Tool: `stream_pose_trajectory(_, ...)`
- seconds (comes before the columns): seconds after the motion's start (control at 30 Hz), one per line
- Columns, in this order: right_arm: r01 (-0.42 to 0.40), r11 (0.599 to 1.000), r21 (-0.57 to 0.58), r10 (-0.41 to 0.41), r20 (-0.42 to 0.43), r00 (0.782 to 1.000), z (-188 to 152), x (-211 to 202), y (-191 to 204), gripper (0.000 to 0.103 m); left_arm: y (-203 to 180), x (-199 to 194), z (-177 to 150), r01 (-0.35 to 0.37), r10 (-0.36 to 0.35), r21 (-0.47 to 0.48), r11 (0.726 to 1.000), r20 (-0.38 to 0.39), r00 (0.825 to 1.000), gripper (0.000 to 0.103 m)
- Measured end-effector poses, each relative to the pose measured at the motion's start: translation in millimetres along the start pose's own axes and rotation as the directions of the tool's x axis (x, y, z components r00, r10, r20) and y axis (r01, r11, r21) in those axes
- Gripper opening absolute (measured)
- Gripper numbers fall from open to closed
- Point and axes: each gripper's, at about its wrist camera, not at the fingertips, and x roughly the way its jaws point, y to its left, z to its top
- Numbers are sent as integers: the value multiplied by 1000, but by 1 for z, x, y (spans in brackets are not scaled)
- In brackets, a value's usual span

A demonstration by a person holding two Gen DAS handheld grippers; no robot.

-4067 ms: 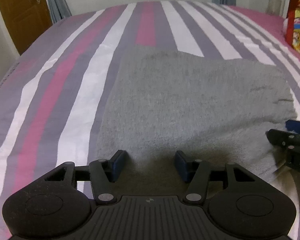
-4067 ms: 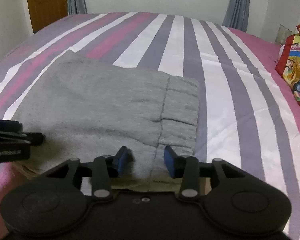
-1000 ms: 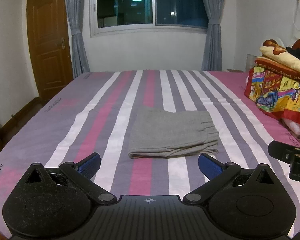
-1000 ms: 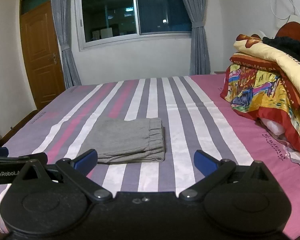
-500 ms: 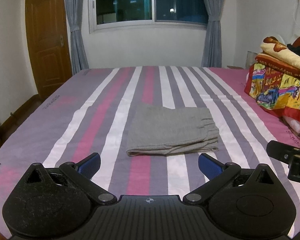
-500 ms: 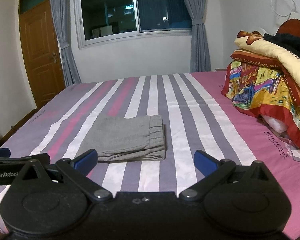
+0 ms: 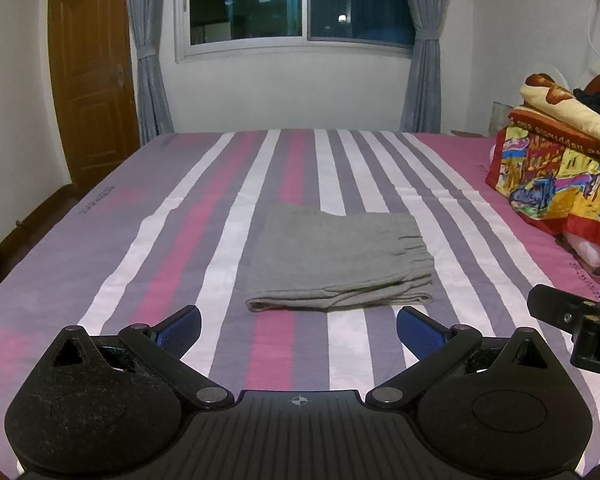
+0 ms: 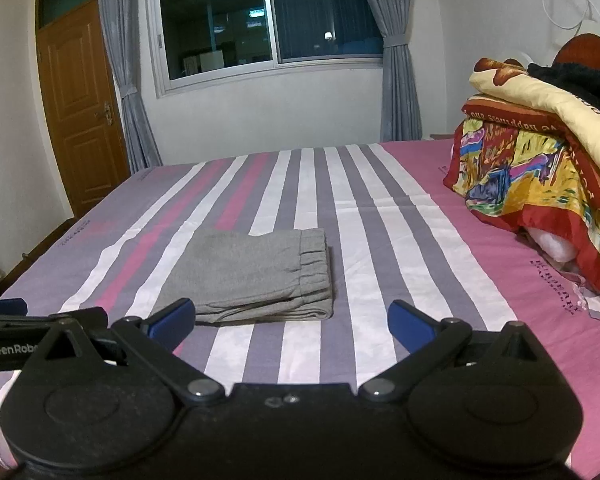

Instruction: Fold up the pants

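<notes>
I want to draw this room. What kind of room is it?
Most likely a bedroom. A big bed with a striped sheet fills it, folded grey pants lie on top, and bright blankets are piled at one side. A curtained window is behind.

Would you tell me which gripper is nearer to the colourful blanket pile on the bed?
Right. The right gripper is on the side of the colourful blanket pile; the left gripper is further left, beyond it. Both hang open, short of the folded pants.
</notes>
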Motion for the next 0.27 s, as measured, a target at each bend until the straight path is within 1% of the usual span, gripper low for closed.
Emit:
stream_pose_trajectory(0.1,-2,1000,4,2,1,1000,0,1,0,103,-3,2,-1,13,-13,7,1000,8,1000,103)
stream_pose_trajectory(0.2,0,1000,5,0,-2,1000,-2,4,1,103,-4,0,-2,40,-39,-4,999,29,999,102)
stream_pose_trajectory(0.27,3,1000,7,-3,-5,1000,-3,6,1,103,-6,1,-1,35,-35,0,999,28,999,103)
